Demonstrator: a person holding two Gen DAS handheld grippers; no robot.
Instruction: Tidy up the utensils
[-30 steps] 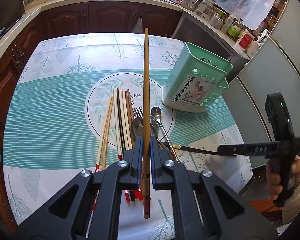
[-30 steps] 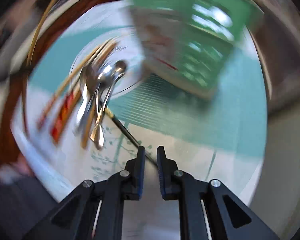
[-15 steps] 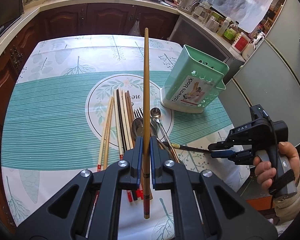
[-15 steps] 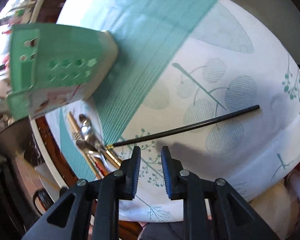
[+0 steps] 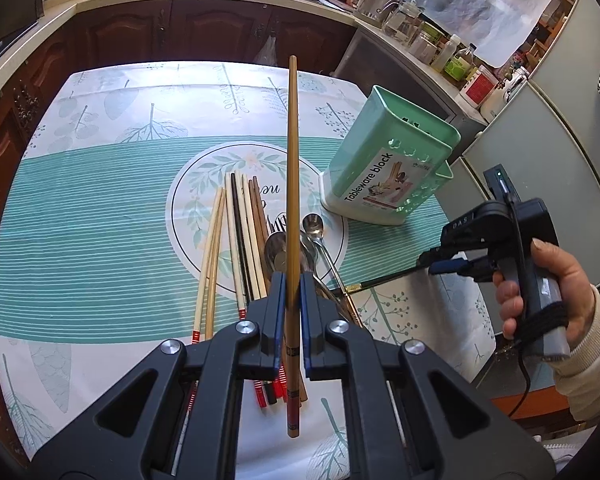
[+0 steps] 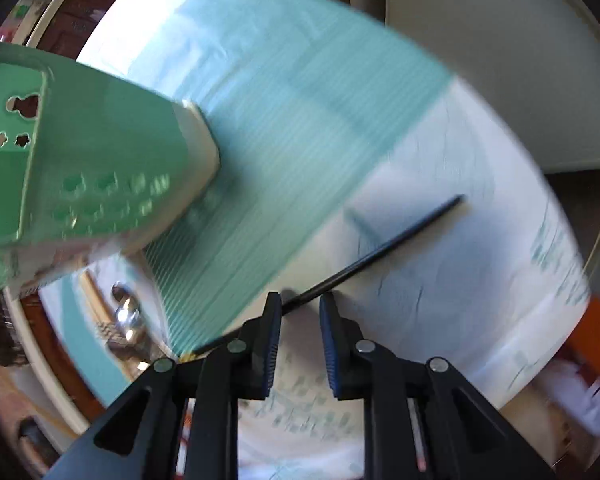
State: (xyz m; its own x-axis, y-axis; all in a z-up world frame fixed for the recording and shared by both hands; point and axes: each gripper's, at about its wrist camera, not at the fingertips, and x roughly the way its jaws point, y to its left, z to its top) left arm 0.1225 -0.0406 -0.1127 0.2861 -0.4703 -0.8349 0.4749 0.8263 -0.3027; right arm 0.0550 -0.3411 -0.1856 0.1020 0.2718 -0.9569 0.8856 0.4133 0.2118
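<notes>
Chopsticks (image 5: pixel 236 240) and spoons (image 5: pixel 312 232) lie bundled on a teal-striped tablecloth (image 5: pixel 80 220), just left of a mint-green tableware block (image 5: pixel 384 172) standing upright. Left gripper (image 5: pixel 293 292) is clenched on one long wooden chopstick (image 5: pixel 293 168), held above the bundle and pointing away from the camera. Right of the bundle, below the green block, a black chopstick (image 6: pixel 380 248) lies on the cloth. Right gripper (image 6: pixel 300 308), in a person's hand (image 5: pixel 540 280), straddles it; its jaws have just been closing, pads not pressing.
</notes>
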